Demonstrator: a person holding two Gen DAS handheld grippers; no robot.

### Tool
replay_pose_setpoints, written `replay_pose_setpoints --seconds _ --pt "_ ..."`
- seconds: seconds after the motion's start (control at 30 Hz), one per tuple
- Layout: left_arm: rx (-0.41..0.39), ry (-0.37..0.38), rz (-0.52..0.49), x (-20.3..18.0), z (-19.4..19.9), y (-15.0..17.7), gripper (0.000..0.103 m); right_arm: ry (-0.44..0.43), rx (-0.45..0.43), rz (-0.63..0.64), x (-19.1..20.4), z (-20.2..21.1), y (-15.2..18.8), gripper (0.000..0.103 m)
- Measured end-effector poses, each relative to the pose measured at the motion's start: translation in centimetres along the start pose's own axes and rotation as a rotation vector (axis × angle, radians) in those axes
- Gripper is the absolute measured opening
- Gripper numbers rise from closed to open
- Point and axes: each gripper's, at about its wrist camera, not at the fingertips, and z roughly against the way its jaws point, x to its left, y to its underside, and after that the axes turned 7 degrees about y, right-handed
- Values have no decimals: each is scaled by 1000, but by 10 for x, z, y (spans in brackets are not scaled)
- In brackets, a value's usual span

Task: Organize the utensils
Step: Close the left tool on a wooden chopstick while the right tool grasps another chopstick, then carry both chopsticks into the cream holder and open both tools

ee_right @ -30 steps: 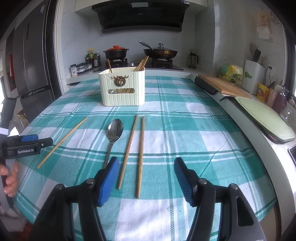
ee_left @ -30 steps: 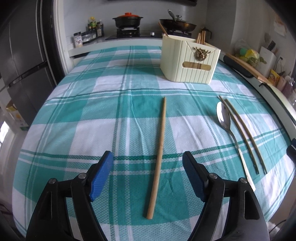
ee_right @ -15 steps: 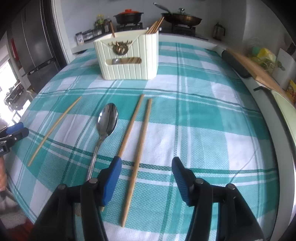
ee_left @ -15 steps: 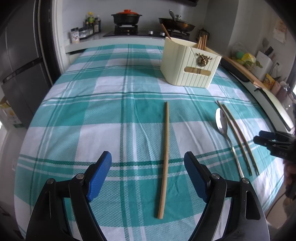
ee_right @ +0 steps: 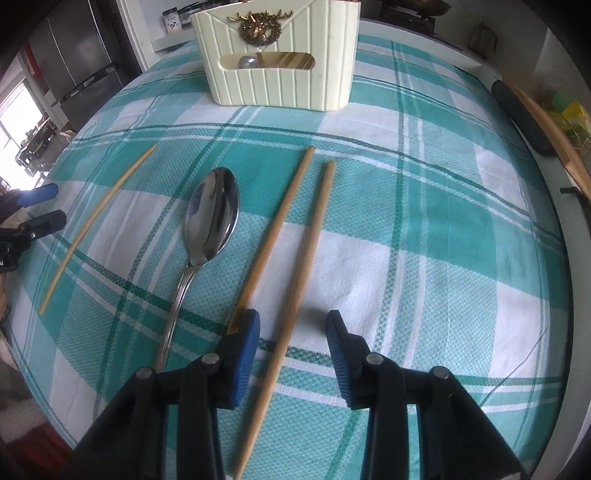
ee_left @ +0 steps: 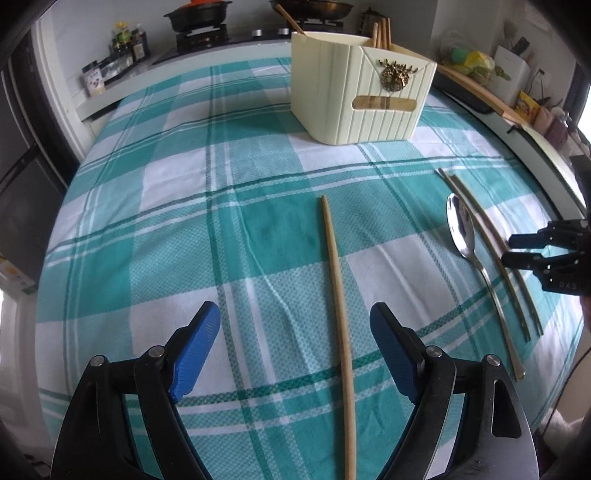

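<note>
A cream utensil holder (ee_left: 360, 96) (ee_right: 280, 55) stands at the far side of the checked tablecloth, with chopsticks in it. A single wooden chopstick (ee_left: 338, 314) (ee_right: 96, 225) lies between my left gripper's open jaws; the left gripper (ee_left: 295, 343) hovers low over its near half. A metal spoon (ee_right: 207, 236) (ee_left: 476, 266) and two chopsticks (ee_right: 291, 266) (ee_left: 495, 254) lie side by side. My right gripper (ee_right: 293, 334) is open, low over the table, with the right-hand chopstick of the pair between its jaws.
The teal and white checked tablecloth (ee_left: 166, 206) covers the table. Behind it is a stove counter with pots (ee_left: 195, 14) and spice jars (ee_left: 125, 40). A cutting board (ee_right: 554, 129) and kitchen items line the right counter. A fridge (ee_right: 77, 55) stands at the left.
Both grippers have dropped lower and moved forward over the table. The right gripper has closed in on the chopstick pair and narrowed its opening. No utensil has moved.
</note>
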Motion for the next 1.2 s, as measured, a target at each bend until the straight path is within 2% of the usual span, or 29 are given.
replay_pose_setpoints --seconds 0.17,0.27,0.4,0.5,0.57,0.6,0.63,0.67,0.77,0.87,1.2 --pt "32 -22 -42 -2 -27 -18 84 -4 11 -22 -11 -13 -32 24" --pt "61 -9 -45 -1 -41 -28 83 0 21 -37 -16 -23 -55 21" --pt "87 -25 -53 -1 -53 -41 76 21 18 -53 -19 -35 -81 17" --pt "96 -10 -44 -5 -57 -50 57 25 14 -80 -21 -40 -92 10" --pt "89 -10 -48 -10 -59 -54 35 13 7 -110 -25 -42 -95 9" --pt "84 -13 -55 -14 -60 -56 28 9 2 -124 -26 -42 -96 8" --pt "81 -14 -64 -17 -62 -58 11 5 -5 -138 -27 -43 -96 7" --pt "80 -17 -73 -21 -63 -59 6 0 -12 -155 -29 -42 -95 7" --pt "60 -9 -53 -26 -58 -61 4 -29 -71 -215 -38 -33 -91 7" --pt "-3 6 -16 -25 -35 -64 4 -42 -146 -250 -46 -10 -82 7" --pt "-260 70 7 -21 88 -62 4 -61 -378 -257 -62 103 -43 7"
